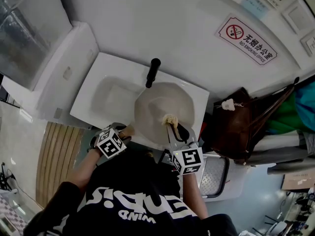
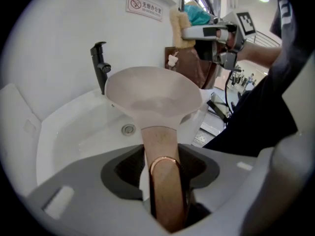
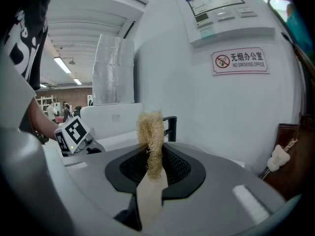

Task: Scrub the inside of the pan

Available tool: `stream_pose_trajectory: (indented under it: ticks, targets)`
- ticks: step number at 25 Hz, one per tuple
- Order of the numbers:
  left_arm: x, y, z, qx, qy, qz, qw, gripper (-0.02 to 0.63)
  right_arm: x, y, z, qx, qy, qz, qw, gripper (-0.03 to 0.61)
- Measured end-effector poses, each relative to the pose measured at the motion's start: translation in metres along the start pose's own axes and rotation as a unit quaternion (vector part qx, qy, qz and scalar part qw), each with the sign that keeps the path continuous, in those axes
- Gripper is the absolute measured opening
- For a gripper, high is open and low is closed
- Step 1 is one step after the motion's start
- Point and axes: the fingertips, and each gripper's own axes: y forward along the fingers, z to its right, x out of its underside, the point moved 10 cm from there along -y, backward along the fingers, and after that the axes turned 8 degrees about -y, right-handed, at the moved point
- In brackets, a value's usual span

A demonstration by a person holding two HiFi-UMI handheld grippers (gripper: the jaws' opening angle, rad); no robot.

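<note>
Cream pan [image 1: 158, 109] apparently overhangs sink [image 1: 86, 89] edge.

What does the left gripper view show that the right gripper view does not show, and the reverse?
Only the left gripper view: the pale cream pan, its brown handle clamped by the left gripper, and the round metal drain. Only the right gripper view: the white wall control panel and the left gripper's marker cube. Both: the straw-coloured fibre scrubber held by the right gripper, the black tap and the red-and-white no-smoking sign.
</note>
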Motion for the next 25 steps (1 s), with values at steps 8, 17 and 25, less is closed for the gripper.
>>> stream_pose_trajectory:
  ticks: [8, 17, 25]
  targets:
    - [-0.005, -0.007, 0.005, 0.005, -0.001, 0.004, 1.0, 0.199, 0.003, 0.038, -0.012, -0.072, -0.115, -0.063, 0.989, 0.075]
    - [-0.008, -0.012, 0.01, 0.015, -0.012, 0.002, 0.9998, 0.197, 0.031, 0.086, -0.033, -0.142, -0.165, -0.151, 0.964, 0.075]
    - [-0.007, -0.014, 0.011, 0.019, -0.017, 0.001, 0.9997, 0.196, 0.046, 0.12, -0.051, -0.174, -0.219, -0.2, 0.939, 0.075]
